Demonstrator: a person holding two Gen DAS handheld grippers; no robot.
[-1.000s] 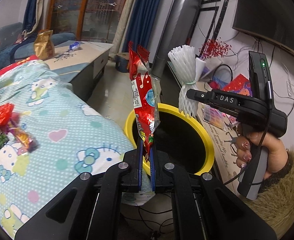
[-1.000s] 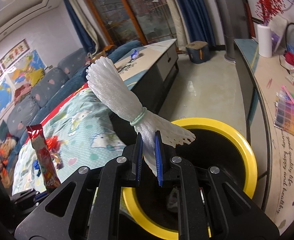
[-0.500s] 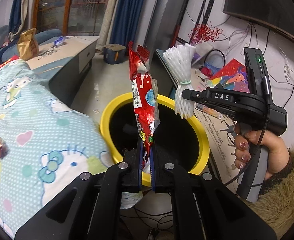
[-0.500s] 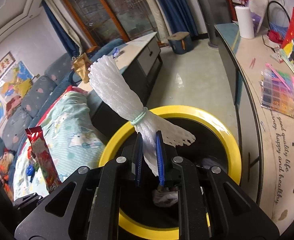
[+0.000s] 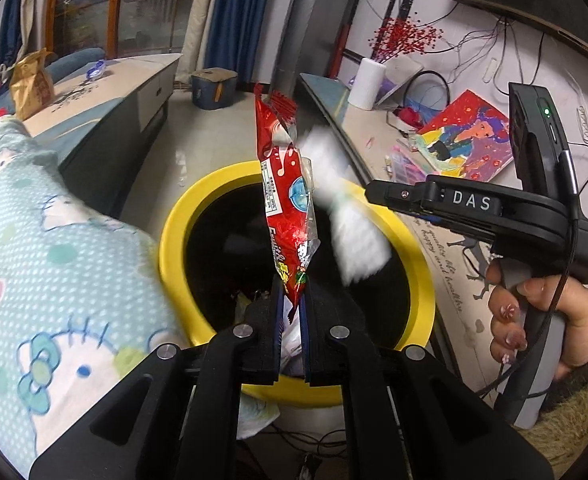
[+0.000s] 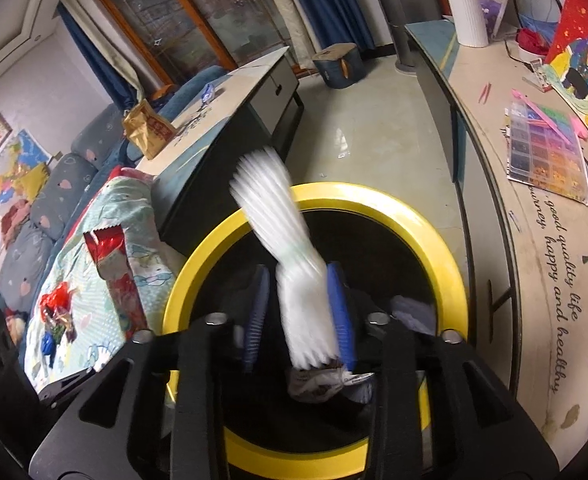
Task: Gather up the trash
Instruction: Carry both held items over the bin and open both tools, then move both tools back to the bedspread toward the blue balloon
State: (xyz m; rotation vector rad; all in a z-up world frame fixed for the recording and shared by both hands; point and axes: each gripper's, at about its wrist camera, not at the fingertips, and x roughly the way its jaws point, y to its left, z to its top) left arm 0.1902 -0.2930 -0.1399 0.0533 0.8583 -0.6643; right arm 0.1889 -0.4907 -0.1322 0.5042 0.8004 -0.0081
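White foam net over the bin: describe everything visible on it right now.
The white foam net looks like a ribbed mesh sleeve of soft foam, pinched at the middle by a pale green band and flared at both ends. It is motion-blurred in both views. It is tilted, upper end leaning left, above the opening of the yellow-rimmed bin. The right gripper has its jaws spread; the net's lower half sits between them, against the right blue pad and clear of the left, so it appears to be dropping.

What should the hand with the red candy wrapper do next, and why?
Probably open the left gripper. It pinches the red wrapper right above the yellow bin, and the right gripper is already open, with its white foam net blurred, dropping in.
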